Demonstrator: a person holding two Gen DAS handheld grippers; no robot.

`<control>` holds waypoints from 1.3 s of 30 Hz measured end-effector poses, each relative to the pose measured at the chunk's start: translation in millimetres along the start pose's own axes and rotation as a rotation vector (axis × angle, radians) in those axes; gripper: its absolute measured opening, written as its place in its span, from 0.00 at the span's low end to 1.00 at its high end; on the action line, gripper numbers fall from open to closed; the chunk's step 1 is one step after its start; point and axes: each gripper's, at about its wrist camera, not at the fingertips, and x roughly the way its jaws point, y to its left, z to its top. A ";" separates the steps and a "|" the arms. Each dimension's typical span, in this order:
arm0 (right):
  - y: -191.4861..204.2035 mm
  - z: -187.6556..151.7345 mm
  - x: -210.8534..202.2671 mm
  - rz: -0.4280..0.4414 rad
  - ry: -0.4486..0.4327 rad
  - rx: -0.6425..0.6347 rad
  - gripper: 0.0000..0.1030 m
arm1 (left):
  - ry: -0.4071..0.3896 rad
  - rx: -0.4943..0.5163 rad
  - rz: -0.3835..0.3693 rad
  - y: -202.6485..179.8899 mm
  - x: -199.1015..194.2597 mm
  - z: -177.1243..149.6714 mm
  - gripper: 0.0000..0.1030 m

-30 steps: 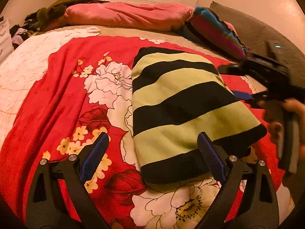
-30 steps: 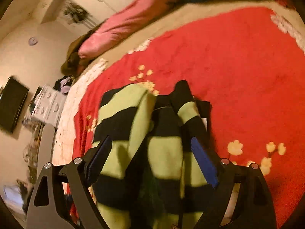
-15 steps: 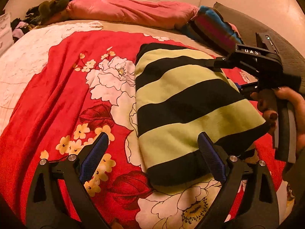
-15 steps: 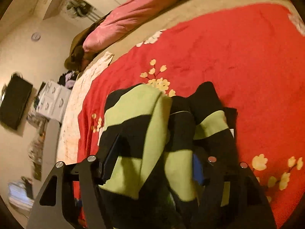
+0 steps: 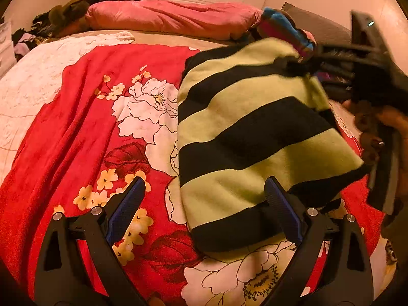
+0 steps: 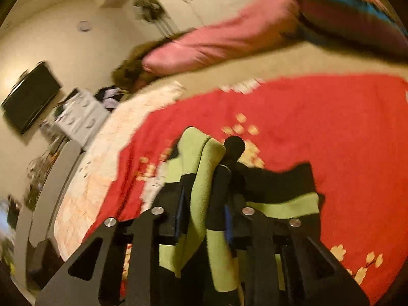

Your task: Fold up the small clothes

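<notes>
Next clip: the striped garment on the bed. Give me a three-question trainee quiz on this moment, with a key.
1. True or false: the left gripper is clamped on the striped garment.
2. Which gripper has fabric between its closing jaws: A the left, B the right gripper?
3. Fill in: the garment lies on a red ____ blanket.

Key: 1 false, its jaws stand wide open; 2 B, a bunched fold of the garment sits between them; 3 floral.

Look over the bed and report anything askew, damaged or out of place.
Nothing damaged or spilled. The green-and-black striped knit garment lies folded on the red floral blanket, but its far right corner is bunched and lifted where the right gripper is closing on it. The left gripper is open and empty.
</notes>
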 end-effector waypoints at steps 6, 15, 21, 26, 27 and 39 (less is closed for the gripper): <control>-8.4 4.5 -22.5 -0.054 -0.035 -0.054 0.18 | -0.017 0.012 -0.016 -3.0 -4.0 0.2 0.85; -76.4 -27.6 1.5 -0.254 0.059 0.032 0.30 | -0.004 0.049 -0.017 -10.4 -1.9 -1.8 0.85; -73.8 -48.9 -41.7 -0.215 -0.029 0.106 0.55 | -0.009 0.040 -0.015 -9.3 -3.0 -0.7 0.87; -70.1 -70.1 -68.3 -0.117 -0.006 0.144 0.78 | 0.001 0.040 -0.013 -9.8 -2.0 -2.0 0.88; -70.6 -78.5 -71.8 -0.092 0.009 0.161 0.85 | 0.006 0.039 -0.013 -9.8 -1.0 -2.1 0.88; -54.7 -127.6 -68.8 -0.123 0.083 0.221 0.48 | -0.003 0.034 0.016 -8.0 -5.8 -3.8 0.89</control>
